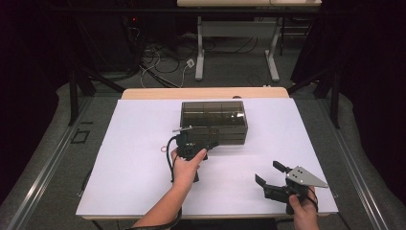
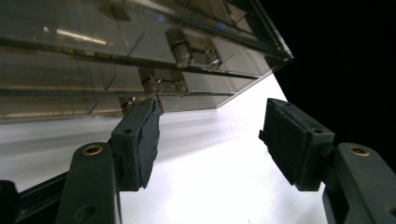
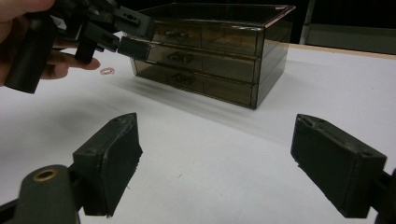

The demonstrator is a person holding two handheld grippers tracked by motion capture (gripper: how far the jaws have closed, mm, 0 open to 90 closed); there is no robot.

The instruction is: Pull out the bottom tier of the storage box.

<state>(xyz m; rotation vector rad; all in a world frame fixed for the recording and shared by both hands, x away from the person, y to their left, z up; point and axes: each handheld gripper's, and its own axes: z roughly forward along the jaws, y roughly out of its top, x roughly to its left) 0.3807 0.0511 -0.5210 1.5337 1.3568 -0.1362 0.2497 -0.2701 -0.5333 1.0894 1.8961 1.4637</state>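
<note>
So the smoked-plastic drawer box (image 1: 214,121) sits mid-table on the white sheet, toward the far edge, and all three drawers look fully shut as far as I can tell. The left hand-held gripper (image 1: 207,142) is right up at the front of the box, low on its left side, with its jaws partway apart and nothing clamped between them. In the left gripper view one pad (image 2: 140,140) is just about at a small metal handle (image 2: 140,103) on one of the lower drawers, while the other pad hangs out past the box corner, so it's lined up but not gripping yet; can't tell if that pad actually touches the handle. The right hand-held gripper (image 1: 274,178) sits near the table's front edge, well apart from the box, jaws wide and empty. There's also a little ring (image 1: 165,151) lying on the table just left of the left hand. My read: this is the very start, a drawer pull is being set up, and the opening itself is all still to do.
</note>
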